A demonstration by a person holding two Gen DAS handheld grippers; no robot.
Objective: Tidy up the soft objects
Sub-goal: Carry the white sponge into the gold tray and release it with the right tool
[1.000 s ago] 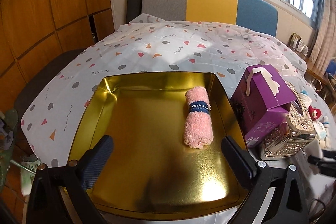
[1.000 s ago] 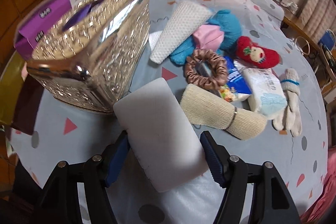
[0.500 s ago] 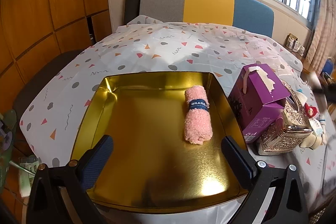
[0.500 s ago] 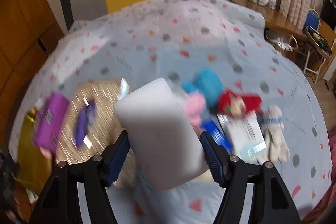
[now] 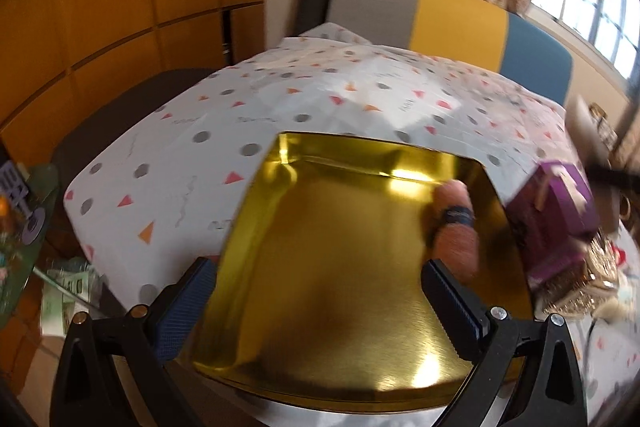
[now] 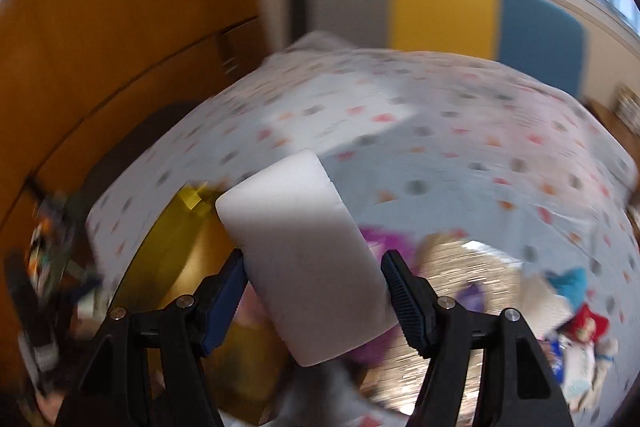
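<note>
so the right gripper (image 6: 314,289), pinching the white sponge block (image 6: 304,255), has swung off the pile toward the gold tray (image 6: 172,235) at 9 o'clock, probably dropping it in next, left gripper (image 5: 316,301) spread empty

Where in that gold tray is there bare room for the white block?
The gold tray is bare across its left and middle, from its left wall to the pink rolled towel by the right wall. Past that wall it is crowded: purple box, silver box. The right gripper holds the white sponge.
</note>
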